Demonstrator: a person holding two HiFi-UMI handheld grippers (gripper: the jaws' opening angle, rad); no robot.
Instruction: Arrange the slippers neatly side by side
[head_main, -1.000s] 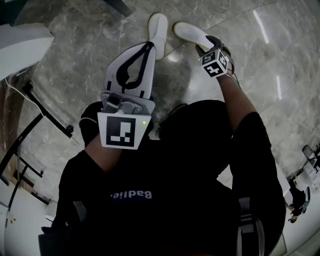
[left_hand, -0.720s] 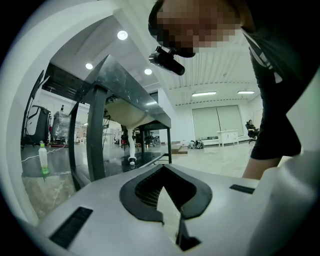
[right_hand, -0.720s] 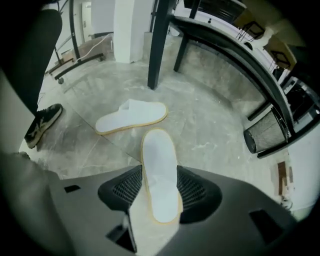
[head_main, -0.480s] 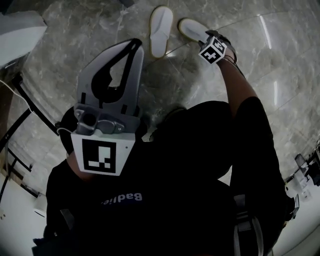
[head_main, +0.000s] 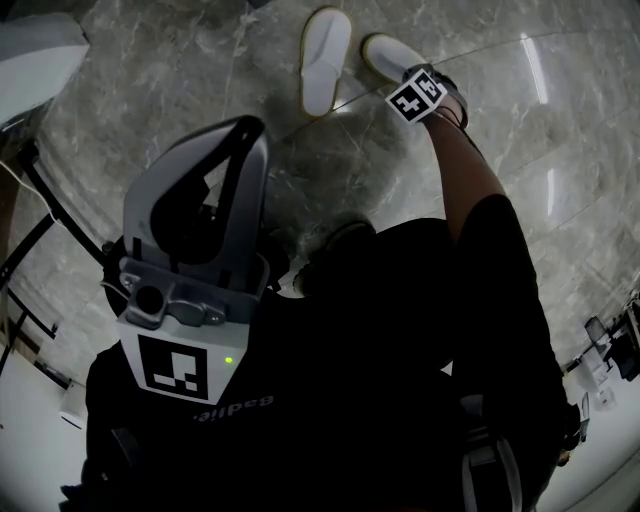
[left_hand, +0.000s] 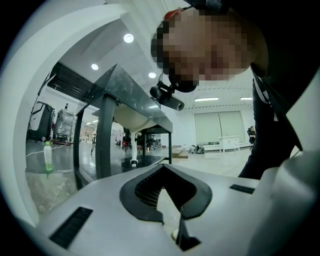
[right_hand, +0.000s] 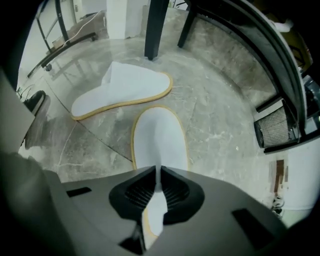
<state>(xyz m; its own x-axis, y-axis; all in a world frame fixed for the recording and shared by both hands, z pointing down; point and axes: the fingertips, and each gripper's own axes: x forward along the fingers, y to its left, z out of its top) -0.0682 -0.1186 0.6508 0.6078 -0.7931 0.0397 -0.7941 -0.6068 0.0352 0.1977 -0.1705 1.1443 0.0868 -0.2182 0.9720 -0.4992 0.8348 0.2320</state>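
Closing now, the right gripper (right_hand: 157, 175) brings its jaws in on the heel end of the near slipper (right_hand: 159, 137), and I see the thin white edge pinched between the pads. A second ago those jaws stood wide over the same spot, so I read this as the grasp being made. The other slipper (right_hand: 122, 95) has not moved: it lies just beside the first, close at one end but angled away from it, on the marble floor (right_hand: 225, 125). The pair is therefore not yet parallel, and I judge the held slipper must be swung round to line up with its mate.

My left gripper (left_hand: 161, 169) has come back from the slippers and up towards the head camera. Its jaws are together with nothing between them, so it has no part in this step.

As for writing, the pale print on the dark shirt (head_main: 232, 408) is partly cut off and I can't read it with any confidence. The marker cube (head_main: 415, 98) carries only black and white squares, and the slippers show no brand that I can see
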